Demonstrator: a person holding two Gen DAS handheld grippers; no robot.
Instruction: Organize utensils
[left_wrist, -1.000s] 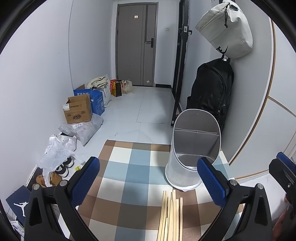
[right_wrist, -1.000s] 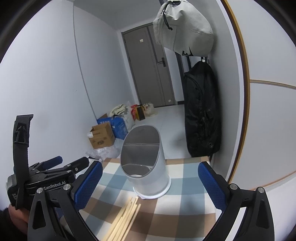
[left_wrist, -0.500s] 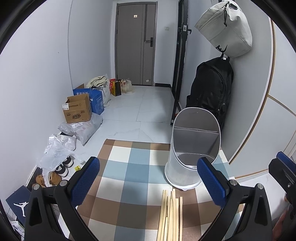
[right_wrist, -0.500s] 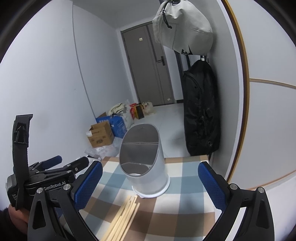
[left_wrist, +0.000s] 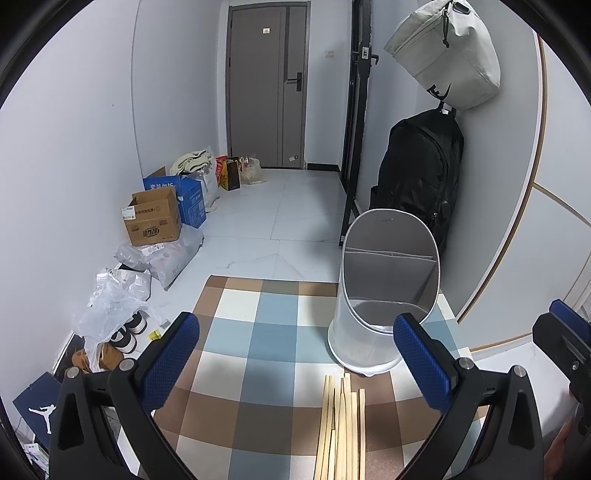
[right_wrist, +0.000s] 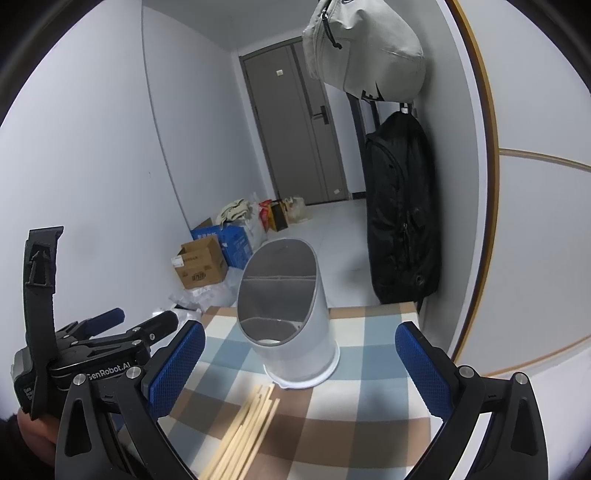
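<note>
Almost nothing has changed over the last second: my left claw and right claw still hover wide open and empty above the checked worktop. The chopsticks lie loose in a bundle at the near edge, with the holder upright just beyond them, its compartments apparently empty. I judge sorting hasn't begun; picking up chopsticks comes first.

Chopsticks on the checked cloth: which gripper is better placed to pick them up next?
Probably left. The chopsticks lie straight ahead between the open left gripper's fingers; for the open right gripper they sit off to its left, angled.
</note>
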